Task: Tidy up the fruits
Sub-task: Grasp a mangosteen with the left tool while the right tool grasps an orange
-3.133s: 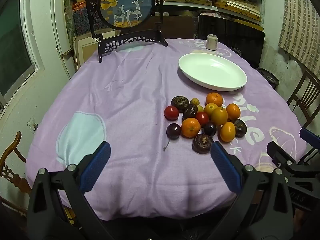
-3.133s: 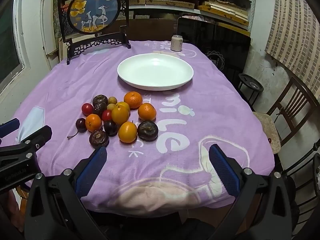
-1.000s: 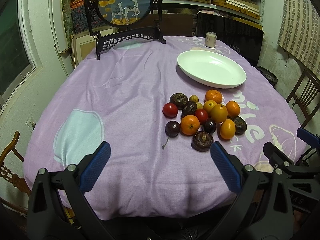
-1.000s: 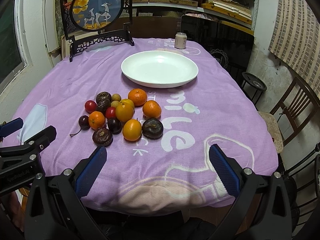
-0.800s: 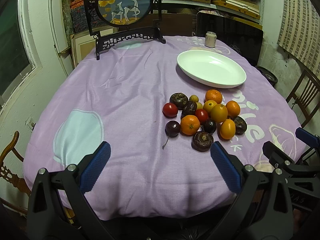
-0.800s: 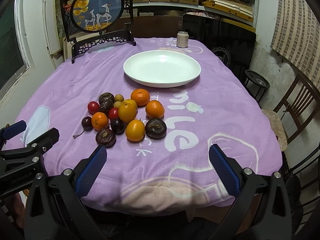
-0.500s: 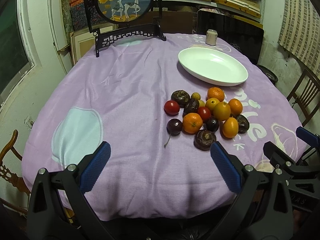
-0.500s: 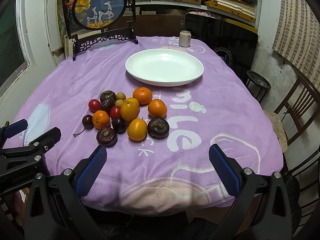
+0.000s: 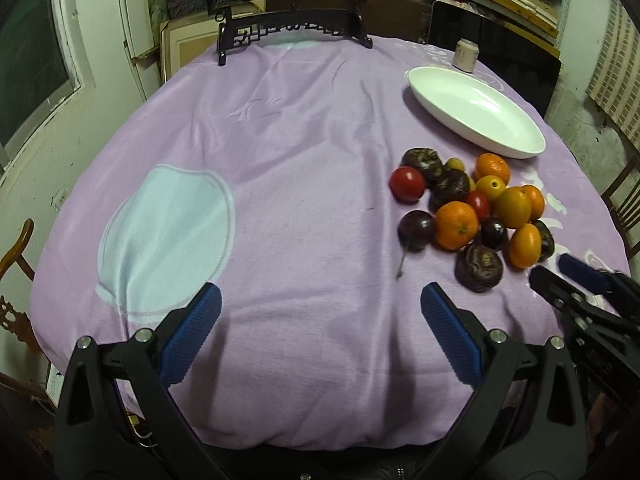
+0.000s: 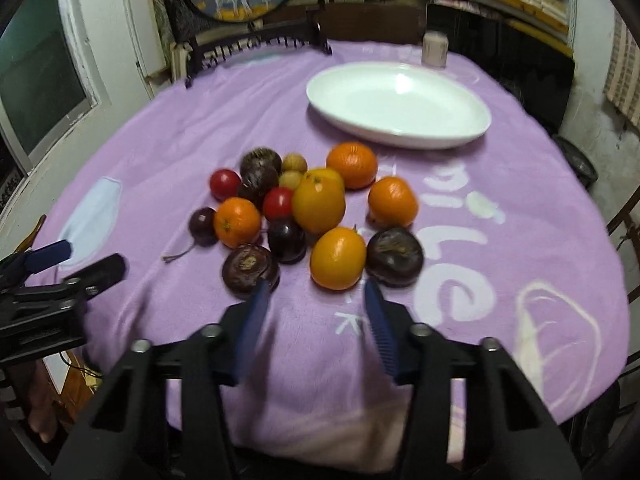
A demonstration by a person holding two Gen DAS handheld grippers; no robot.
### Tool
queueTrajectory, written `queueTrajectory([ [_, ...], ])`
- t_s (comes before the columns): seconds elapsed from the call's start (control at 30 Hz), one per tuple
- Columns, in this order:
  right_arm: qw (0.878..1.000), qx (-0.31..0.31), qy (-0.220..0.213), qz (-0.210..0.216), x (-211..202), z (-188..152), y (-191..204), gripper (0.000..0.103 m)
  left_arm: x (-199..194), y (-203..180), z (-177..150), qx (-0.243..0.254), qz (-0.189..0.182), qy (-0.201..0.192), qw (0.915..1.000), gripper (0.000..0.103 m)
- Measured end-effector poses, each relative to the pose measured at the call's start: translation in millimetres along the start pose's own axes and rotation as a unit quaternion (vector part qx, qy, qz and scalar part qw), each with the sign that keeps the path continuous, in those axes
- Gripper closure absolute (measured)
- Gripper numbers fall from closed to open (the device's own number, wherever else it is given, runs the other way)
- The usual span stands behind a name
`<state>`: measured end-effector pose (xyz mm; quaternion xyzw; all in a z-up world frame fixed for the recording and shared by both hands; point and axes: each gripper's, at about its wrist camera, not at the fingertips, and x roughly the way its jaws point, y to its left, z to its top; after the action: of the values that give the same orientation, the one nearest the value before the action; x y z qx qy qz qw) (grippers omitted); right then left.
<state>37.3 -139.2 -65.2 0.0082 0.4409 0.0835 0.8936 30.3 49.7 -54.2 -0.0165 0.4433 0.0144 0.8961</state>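
Note:
A pile of fruit lies on the purple tablecloth: oranges, red tomatoes, dark plums and wrinkled dark passion fruits. A white oval dish stands empty behind the pile; it also shows in the left wrist view. My right gripper is open and empty, its fingertips just short of an orange fruit, with a dark fruit by the left finger. My left gripper is open and empty over bare cloth, left of the pile.
A round painted screen on a black stand and a small can stand at the table's far side. Wooden chairs stand at the right and left. Shelves fill the back wall.
My right gripper has moved forward to the near edge of the fruit pile and its jaws have narrowed. My left gripper has shifted forward and left; the fruit has not moved.

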Motion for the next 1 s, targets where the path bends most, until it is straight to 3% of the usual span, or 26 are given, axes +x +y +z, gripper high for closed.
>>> queueTrajectory([
  [0.17, 1.000, 0.001, 0.006, -0.016, 25.1, 7.8, -2.5, 0.059, 5.5, 2.7, 1.6, -0.003, -0.006, 0.006, 1.0000, 0.002],
  [0.23, 1.000, 0.015, -0.003, -0.005, 30.3, 11.0, -12.3, 0.068, 5.1, -2.1, 1.3, 0.005, -0.015, 0.008, 0.9998, 0.002],
  [0.3, 0.999, 0.032, -0.005, 0.023, 29.5, 11.5, -22.8, 0.068, 3.1, -11.1, 1.7, 0.018, -0.021, 0.006, 0.9996, 0.002],
  [0.47, 0.998, 0.046, -0.025, 0.034, 3.9, 4.8, -38.0, 0.068, 1.1, -40.7, 1.8, 0.053, -0.047, 0.000, 0.9975, 0.002],
  [0.67, 0.997, 0.058, -0.039, 0.011, -20.8, -13.0, -67.5, 0.068, 11.8, -83.9, 2.7, 0.095, -0.052, 0.004, 0.9941, 0.003],
  [0.73, 0.997, 0.069, -0.035, 0.011, -19.7, -16.6, -77.9, 0.068, 19.1, -94.2, 5.5, 0.096, -0.056, 0.010, 0.9938, 0.012],
  [0.8, 0.996, 0.078, -0.031, 0.011, -19.3, -20.4, -87.0, 0.068, 25.9, -102.8, 6.7, 0.099, -0.060, 0.019, 0.9931, 0.030],
  [0.97, 0.995, 0.092, -0.032, 0.015, -21.3, -25.9, -101.9, 0.068, 42.0, -125.2, 5.1, 0.114, -0.069, 0.043, 0.9901, 0.037],
  [1.0, 0.995, 0.093, -0.032, 0.016, -21.7, -25.8, -103.1, 0.068, 46.2, -129.2, 5.1, 0.117, -0.070, 0.048, 0.9895, 0.050],
])
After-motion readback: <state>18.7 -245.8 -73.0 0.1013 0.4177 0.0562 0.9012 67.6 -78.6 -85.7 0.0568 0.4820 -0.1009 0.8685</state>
